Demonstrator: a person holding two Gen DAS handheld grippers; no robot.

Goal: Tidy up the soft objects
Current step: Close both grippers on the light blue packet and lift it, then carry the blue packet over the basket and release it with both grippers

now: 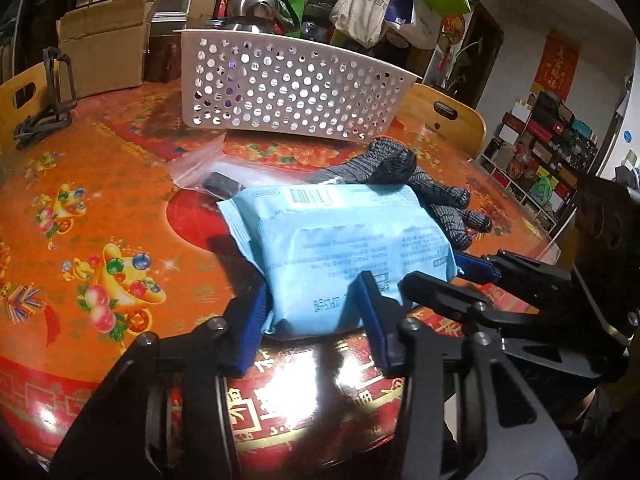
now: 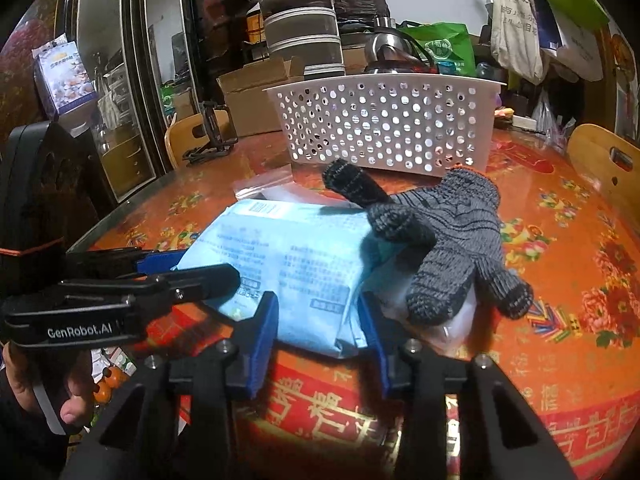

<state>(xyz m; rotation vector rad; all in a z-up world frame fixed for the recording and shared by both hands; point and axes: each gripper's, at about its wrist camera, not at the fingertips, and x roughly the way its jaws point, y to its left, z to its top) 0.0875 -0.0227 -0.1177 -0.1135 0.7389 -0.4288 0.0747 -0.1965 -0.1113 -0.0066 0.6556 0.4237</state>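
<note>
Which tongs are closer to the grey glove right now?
Right. The right tongs sit just below the glove; the left tongs grip the blue pack's far end.

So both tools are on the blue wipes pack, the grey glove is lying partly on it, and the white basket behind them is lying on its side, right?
Not quite: the white basket stands upright, rim on top, as the right wrist view shows. Otherwise yes: both the left tool and the right tool are on the blue wipes pack, with the grey glove partly on it.
</note>
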